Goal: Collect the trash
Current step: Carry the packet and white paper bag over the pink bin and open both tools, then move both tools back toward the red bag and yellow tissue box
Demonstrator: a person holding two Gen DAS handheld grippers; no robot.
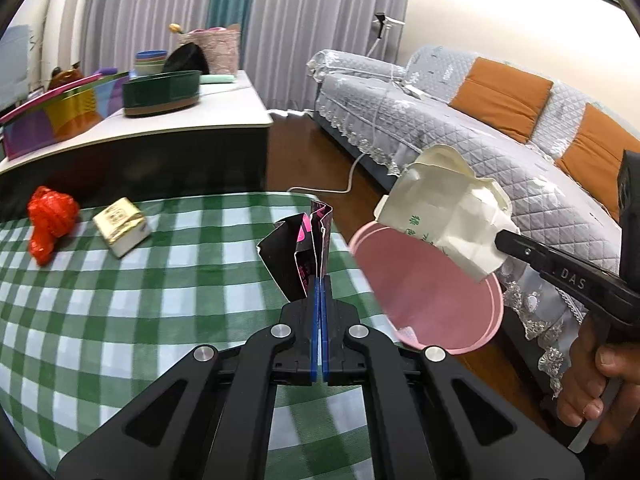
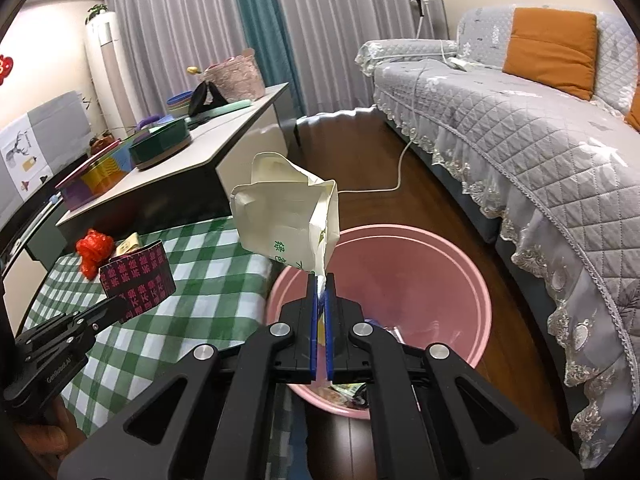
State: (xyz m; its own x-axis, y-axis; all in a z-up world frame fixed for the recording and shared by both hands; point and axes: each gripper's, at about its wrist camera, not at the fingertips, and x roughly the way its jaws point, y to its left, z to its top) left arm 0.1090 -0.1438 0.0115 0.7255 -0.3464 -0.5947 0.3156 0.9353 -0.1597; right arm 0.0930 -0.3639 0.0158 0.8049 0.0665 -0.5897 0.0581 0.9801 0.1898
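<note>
Trash in the pink bin [image 2: 460, 280] is half hidden; both claws clamp cartons.

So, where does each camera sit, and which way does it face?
Left wrist: on the left gripper, facing the checked table; it pinches a black-pink wrapper; a hand shows.
Right wrist: on the right gripper, above the pink bin, pinching a cream carton.
Shared: bin, both pieces, table, sofa.
</note>
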